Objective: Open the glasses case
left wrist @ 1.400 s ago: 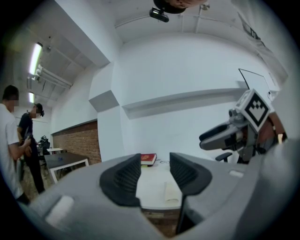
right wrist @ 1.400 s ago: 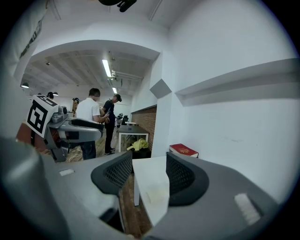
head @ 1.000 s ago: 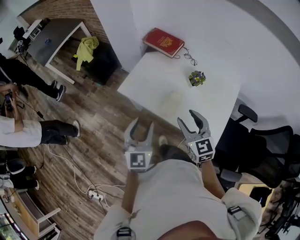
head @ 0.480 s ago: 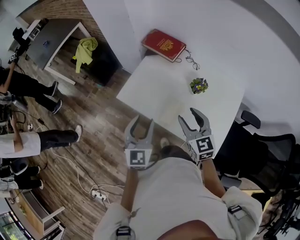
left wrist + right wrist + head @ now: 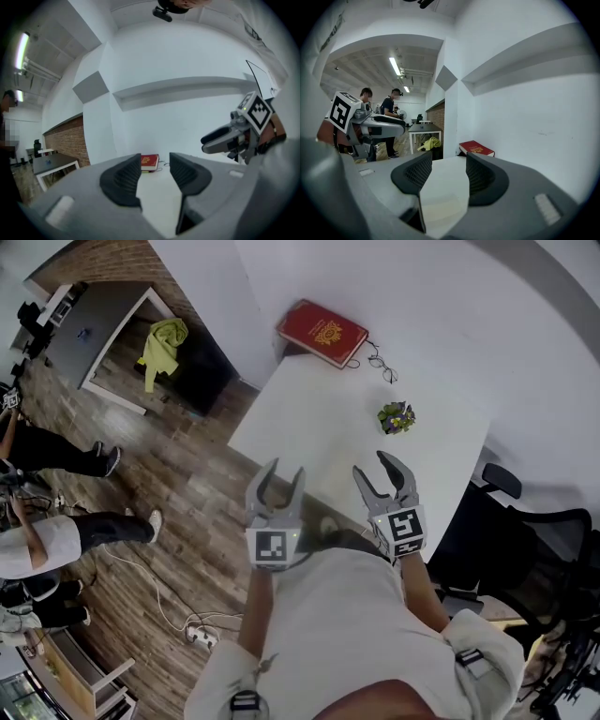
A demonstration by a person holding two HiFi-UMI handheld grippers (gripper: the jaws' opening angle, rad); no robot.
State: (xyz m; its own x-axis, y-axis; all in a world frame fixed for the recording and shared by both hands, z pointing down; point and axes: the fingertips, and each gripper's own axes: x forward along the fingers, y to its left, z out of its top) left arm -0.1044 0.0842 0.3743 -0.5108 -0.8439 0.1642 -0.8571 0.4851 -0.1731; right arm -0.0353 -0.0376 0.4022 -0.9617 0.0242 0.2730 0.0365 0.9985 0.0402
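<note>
Zero steps done: the red case (image 5: 322,332) is untouched and its lid is down; the approach, the grip and the opening are all left.
Task's thing: the red case, a flat red box with a gold emblem. I take it for the glasses case, though it could pass for a book.
Where it is: far corner of the white table (image 5: 319,418), against the wall and well apart from both grippers.
How it looks: shut, lying flat, emblem side up, with a pale edge along its near side. No hinge or seam can be made out.
Beside it: a pair of glasses (image 5: 380,362), just to its right on the table.
Also on the table: a small green object (image 5: 396,416), nearer the person.
Left gripper (image 5: 285,474): jaws apart with nothing between them, held at the near edge of the table.
Right gripper (image 5: 371,465): jaws apart and empty, over the near edge, pointing toward the far corner.
Next need, as a judgement: reach across the table, steady the base with one gripper and lift the lid with the other.
</note>
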